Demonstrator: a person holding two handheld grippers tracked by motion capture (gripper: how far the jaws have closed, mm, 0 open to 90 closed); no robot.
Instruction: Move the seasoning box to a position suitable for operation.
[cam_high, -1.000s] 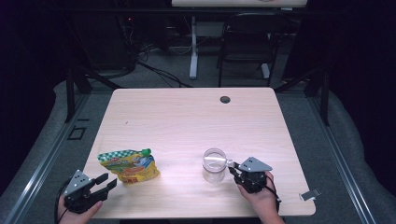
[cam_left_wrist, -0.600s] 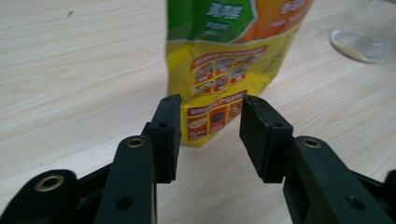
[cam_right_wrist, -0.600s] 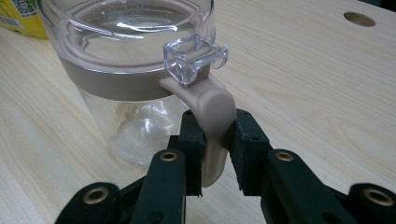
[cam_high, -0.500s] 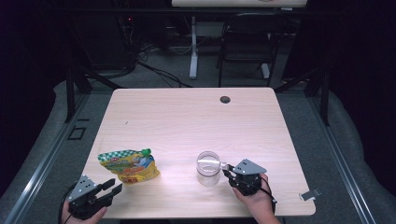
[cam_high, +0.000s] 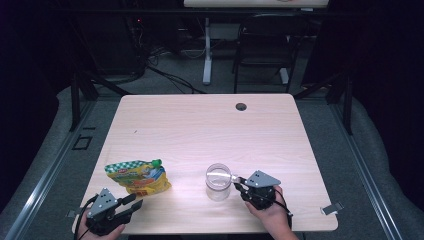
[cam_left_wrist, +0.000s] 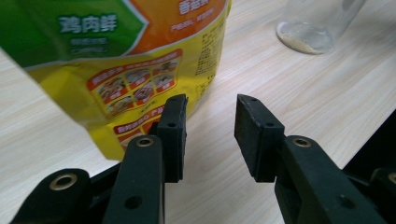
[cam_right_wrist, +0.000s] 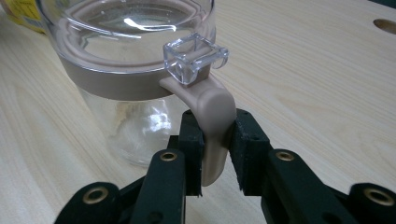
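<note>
The right gripper is clamped on the beige handle of the clear jar, which stands upright near the front edge of the table, right of centre; in the right gripper view the jaws pinch the handle from both sides, with the jar body straight ahead at 12 o'clock. The left gripper sits at the front left corner with its jaws parted and holding nothing. The yellow and green pouch lies just ahead of it, at about 1 o'clock in the high view (the left gripper view puts its lower corner at about 11 o'clock, just past the left jaw tip). The pouch's long axis runs roughly 9 to 3 across the table, green cap toward the jar. The left hand is much nearer the pouch, so reaching it should need only a short push forward.
</note>
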